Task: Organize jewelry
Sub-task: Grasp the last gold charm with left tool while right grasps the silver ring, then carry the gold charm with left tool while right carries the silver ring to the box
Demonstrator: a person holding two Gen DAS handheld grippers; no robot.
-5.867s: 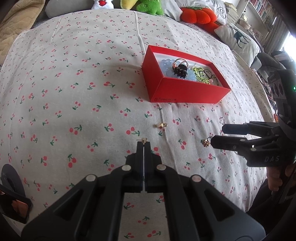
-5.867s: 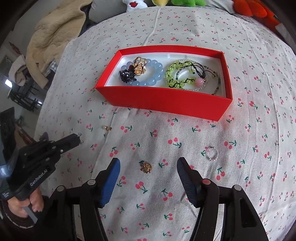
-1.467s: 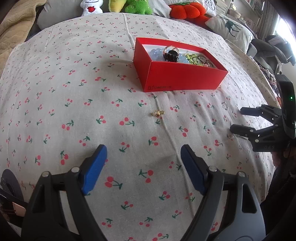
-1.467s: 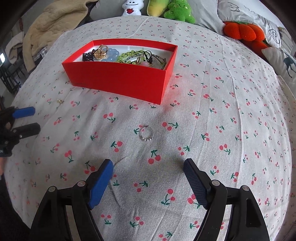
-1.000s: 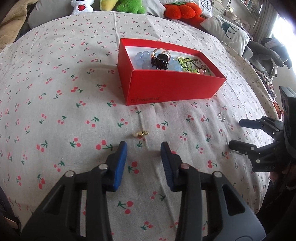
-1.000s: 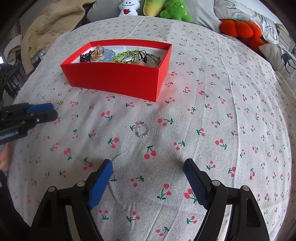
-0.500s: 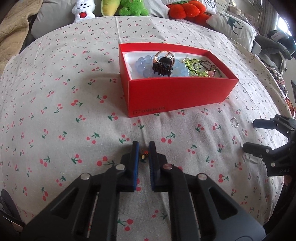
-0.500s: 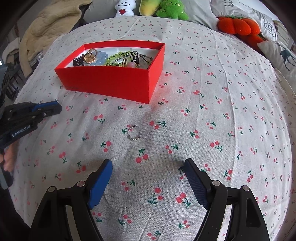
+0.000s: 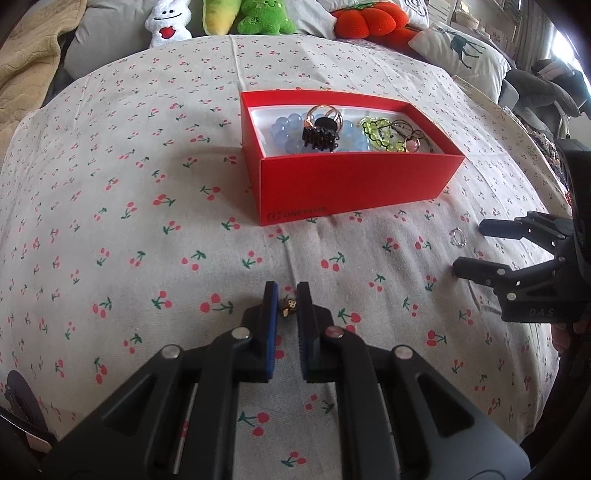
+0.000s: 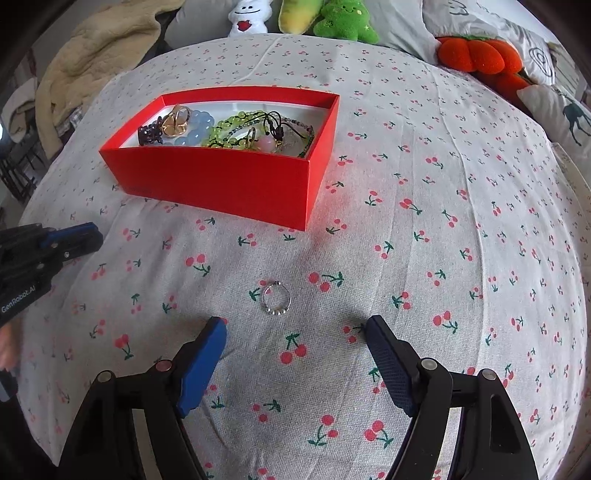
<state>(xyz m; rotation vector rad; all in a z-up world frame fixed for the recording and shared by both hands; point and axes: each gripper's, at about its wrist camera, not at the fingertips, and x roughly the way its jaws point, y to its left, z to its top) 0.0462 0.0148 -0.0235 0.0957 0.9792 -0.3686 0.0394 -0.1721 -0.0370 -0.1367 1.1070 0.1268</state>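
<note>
A red box [image 9: 354, 184] on the cherry-print bedspread holds a blue bead bracelet [image 9: 284, 127], a black hair claw [image 9: 319, 136], gold rings and green beads; it also shows in the right wrist view [image 10: 221, 181]. My left gripper [image 9: 287, 295] is shut on a small gold earring [image 9: 289, 307] just above the cloth. My right gripper [image 10: 295, 328] is open, just short of a silver beaded ring [image 10: 276, 298] on the cloth. That ring also shows in the left wrist view [image 9: 457, 237], beside the right gripper [image 9: 469, 247].
Plush toys [image 9: 258, 18], an orange pumpkin cushion [image 10: 476, 55] and pillows lie along the far side of the bed. A beige blanket [image 10: 92, 55] is heaped at the far left. The bed's edge drops off at the right.
My left gripper moved forward, closed around the gold earring and now pinches it. My right gripper came nearer to the silver ring and stayed open.
</note>
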